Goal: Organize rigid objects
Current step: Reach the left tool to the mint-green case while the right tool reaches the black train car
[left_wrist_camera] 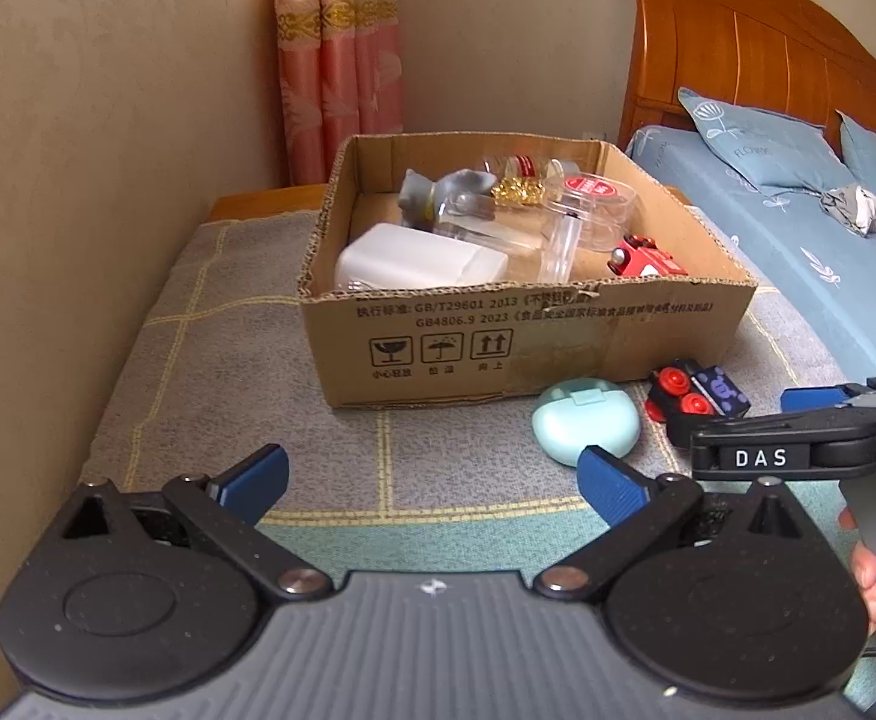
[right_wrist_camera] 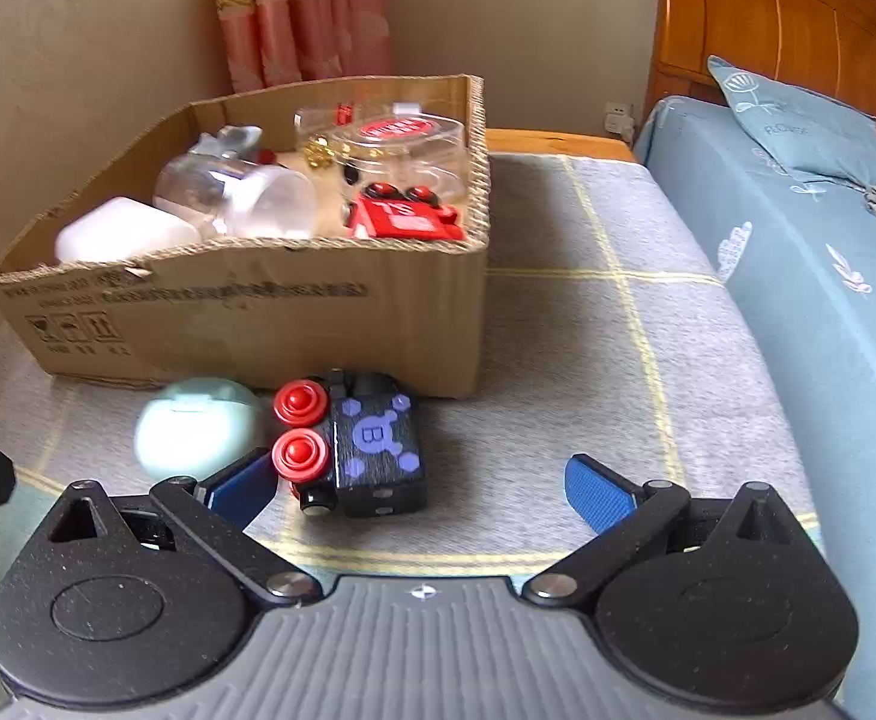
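Note:
A cardboard box (left_wrist_camera: 558,336) (right_wrist_camera: 246,312) stands on the cloth-covered table, holding a white case (left_wrist_camera: 414,261), clear plastic containers (left_wrist_camera: 588,210) and a red toy car (left_wrist_camera: 648,258). In front of it lie a mint green round case (left_wrist_camera: 585,420) (right_wrist_camera: 198,426) and a black toy car with red wheels (left_wrist_camera: 696,396) (right_wrist_camera: 360,444). My left gripper (left_wrist_camera: 432,480) is open and empty, short of the mint case. My right gripper (right_wrist_camera: 420,486) is open and empty, with the black toy car just ahead between its fingers. The right gripper also shows in the left wrist view (left_wrist_camera: 798,420).
A beige wall runs along the left. A bed with a blue sheet (right_wrist_camera: 810,276) and wooden headboard (left_wrist_camera: 762,42) borders the table on the right. A pink curtain (left_wrist_camera: 342,60) hangs behind the box. The grey checked cloth (right_wrist_camera: 588,330) lies to the right of the box.

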`<state>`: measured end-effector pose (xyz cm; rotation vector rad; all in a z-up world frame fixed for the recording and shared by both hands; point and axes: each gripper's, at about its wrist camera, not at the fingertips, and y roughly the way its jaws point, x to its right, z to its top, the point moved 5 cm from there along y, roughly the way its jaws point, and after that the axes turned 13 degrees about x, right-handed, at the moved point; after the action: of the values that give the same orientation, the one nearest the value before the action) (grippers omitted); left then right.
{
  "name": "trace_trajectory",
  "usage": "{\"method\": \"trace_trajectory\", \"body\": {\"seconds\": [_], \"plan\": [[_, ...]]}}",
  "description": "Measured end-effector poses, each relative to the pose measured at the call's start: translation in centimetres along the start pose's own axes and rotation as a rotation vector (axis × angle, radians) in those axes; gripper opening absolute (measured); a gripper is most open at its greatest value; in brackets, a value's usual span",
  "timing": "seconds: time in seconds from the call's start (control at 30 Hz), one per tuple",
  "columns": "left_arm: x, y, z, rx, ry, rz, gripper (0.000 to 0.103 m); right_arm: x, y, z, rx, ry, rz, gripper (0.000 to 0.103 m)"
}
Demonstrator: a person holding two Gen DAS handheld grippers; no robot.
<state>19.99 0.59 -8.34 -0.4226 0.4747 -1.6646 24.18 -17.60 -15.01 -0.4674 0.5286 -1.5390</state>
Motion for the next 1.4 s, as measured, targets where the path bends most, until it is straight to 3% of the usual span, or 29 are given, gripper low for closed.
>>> {"method": "trace_trajectory", "body": {"seconds": [0.17,0.43,0.67,0.77,0.9,1.2,1.4], "plan": [[1.0,1.1,0.0,-0.024,0.003,-0.033,0.102,1.3,0.3,-0.5,-0.005,-0.008,-0.007,0.103],[3.4,4.0,0.2,-0.077,0.028,-0.122,0.102,1.3,0.1,-0.8,-0.024,-0.097,0.052,0.103],[5.4,7.0,-0.1,-0.094,0.084,-0.1,0.102,1.8,-0.5,-1.3,-0.005,-0.122,0.086,0.103],[5.8,7.7,-0.2,-0.099,0.058,-0.123,0.102,1.8,-0.6,-1.3,0.004,-0.125,0.091,0.103],[5.7,8.9,-0.8,-0.131,0.036,-0.085,0.102,1.8,-0.6,-1.3,0.008,-0.125,0.092,0.103],[3.3,8.0,-1.5,-0.135,0.034,-0.043,0.102,1.8,-0.7,-1.4,0.02,-0.127,0.096,0.103],[2.1,7.6,-1.7,-0.12,0.047,-0.059,0.102,1.9,-0.7,-1.4,0.021,-0.127,0.096,0.103]]}}
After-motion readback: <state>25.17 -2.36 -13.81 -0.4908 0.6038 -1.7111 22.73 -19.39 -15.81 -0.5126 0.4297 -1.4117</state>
